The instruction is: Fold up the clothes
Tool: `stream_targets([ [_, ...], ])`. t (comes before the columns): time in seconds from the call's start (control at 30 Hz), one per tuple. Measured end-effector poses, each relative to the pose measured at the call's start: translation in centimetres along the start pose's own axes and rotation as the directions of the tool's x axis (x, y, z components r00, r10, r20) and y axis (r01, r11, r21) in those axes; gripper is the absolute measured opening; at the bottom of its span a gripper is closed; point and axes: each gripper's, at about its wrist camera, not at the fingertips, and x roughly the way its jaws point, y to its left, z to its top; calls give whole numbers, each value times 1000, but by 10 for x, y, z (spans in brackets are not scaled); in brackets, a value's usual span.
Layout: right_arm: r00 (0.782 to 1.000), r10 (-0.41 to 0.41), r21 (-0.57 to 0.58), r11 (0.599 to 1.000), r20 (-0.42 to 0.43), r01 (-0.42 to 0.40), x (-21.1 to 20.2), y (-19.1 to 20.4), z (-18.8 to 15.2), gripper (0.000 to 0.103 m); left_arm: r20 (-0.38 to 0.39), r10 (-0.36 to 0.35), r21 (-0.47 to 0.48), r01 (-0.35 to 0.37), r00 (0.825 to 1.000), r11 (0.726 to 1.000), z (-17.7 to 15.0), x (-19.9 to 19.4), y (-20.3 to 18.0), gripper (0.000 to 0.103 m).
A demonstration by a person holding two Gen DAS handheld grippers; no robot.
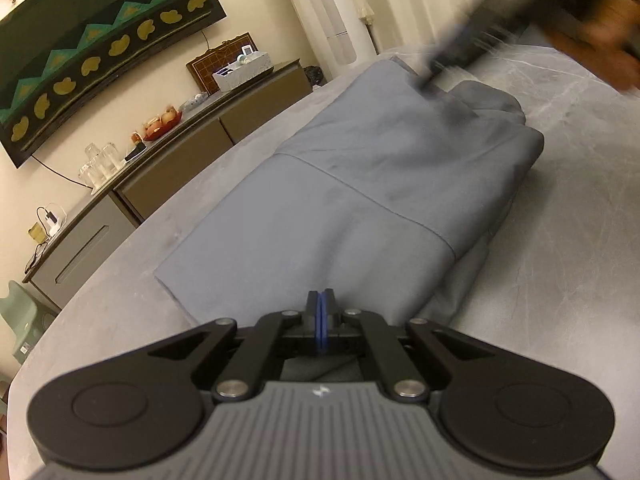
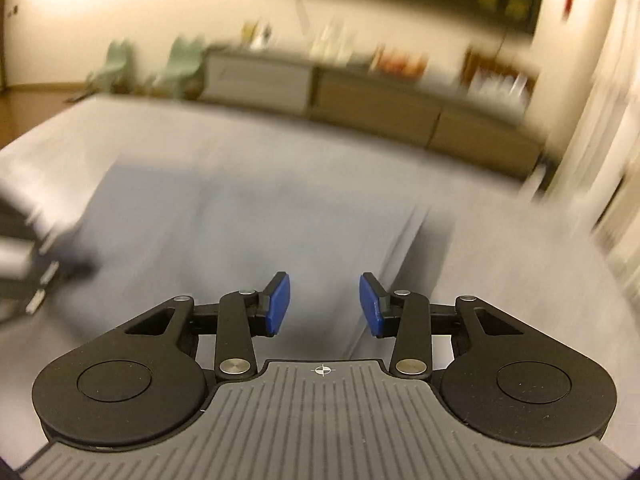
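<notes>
garment: grey-blue cloth (image 1: 360, 184), folded into a long flat bundle on the table, one straight seam across the top layer. Starts right at the left fingertips and runs away from them; far end thicker, layers bunched.
garment, right view: same cloth (image 2: 248, 216) fills the area ahead of and under the right fingers, heavily motion-blurred. One long edge runs off diagonally past the right-hand pad.
left gripper: (image 1: 320, 308) blue pads pressed flat together, no gap. Tips sit at the near edge of the cloth. Cannot tell whether any fabric is pinched between them; none visible in the seam.
right gripper: (image 2: 324, 304) fingers spread wide, blue pads (image 2: 276, 304) well apart, nothing between them, cloth visible through the gap. Hovers over the cloth; contact cannot be judged through the blur.
right gripper, left view: dark blurred shape (image 1: 472, 44) at the far end of the cloth, beyond the left fingertips and off to their right, tip down at the fabric. A blurred hand (image 1: 608, 36) is behind it.
left gripper, right view: blurred dark-and-grey body (image 2: 24, 264) at the frame's left edge, well to the left of the right fingers.
table: grey marbled top (image 1: 560, 264), bare surface on both sides of the cloth.
background: long low cabinet (image 1: 168, 168) against the wall beyond the table, small items and glasses on top. Dark framed panel (image 1: 100, 48) with green and gold shapes hangs above it.
</notes>
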Motion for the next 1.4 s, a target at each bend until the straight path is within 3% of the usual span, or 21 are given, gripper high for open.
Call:
stream_targets([
  [0.07,999,-43,-11,999,-5,43,32,-13,9,44,2,-4,-2,4,1000,1000,-1,-1,0,0],
  [0.17,981,-47,39,998,-186,55,95,-37,-4,50,7,-13,-3,13,1000,1000,-2,-4,-1,0],
  [0.23,980,-7,128,991,-197,32,106,-52,-12,60,17,-18,5,18,1000,1000,-3,-5,-1,0],
  [0.33,972,64,254,967,-227,-5,116,-73,-16,64,22,-34,-5,34,999,999,-2,-5,2,0],
  [0.43,974,86,251,968,-210,-31,105,-66,-27,54,45,-93,-81,97,995,992,0,-13,19,2],
  [0.5,978,90,228,973,-190,-45,94,-57,-35,51,92,-126,-141,138,988,980,0,-23,35,14],
  [0.6,982,98,193,979,-160,-66,79,-44,-48,51,183,-125,-244,168,975,955,-1,-34,66,24],
  [0.7,986,106,158,984,-130,-85,64,-30,-61,52,167,-107,-444,171,980,880,0,-6,98,21],
  [0.77,987,112,134,986,-111,-97,54,-21,-70,52,99,-125,-480,157,987,863,-2,22,102,21],
  [0.8,988,116,122,987,-101,-103,48,-16,-74,51,79,-127,-477,149,989,866,-6,31,99,21],
  [0.83,989,119,109,988,-91,-109,43,-11,-78,59,61,-127,-470,141,990,871,-10,38,95,21],
  [0.87,989,123,97,989,-81,-115,38,-7,-82,59,43,-128,-463,133,991,876,-14,46,91,21],
  [1.03,980,161,215,967,-114,-134,38,-21,-71,59,34,-99,-299,105,995,948,-16,13,52,21],
  [1.1,974,215,404,899,-67,-171,22,-48,-74,59,33,-87,-229,92,996,969,-17,0,36,25],
  [1.2,937,347,652,702,39,-287,9,-80,-93,62,34,-68,-121,72,997,990,-18,-21,13,27],
  [1.3,870,485,777,510,92,-367,17,-81,-118,65,36,-50,-11,50,998,999,-18,-42,-11,30],
  [1.37,815,570,810,428,103,-402,30,-70,-128,65,19,-35,44,34,999,998,-21,-42,-24,30],
  [1.4,797,596,815,412,96,-407,40,-63,-130,65,-3,-25,60,26,1000,998,-24,-33,-29,30],
])
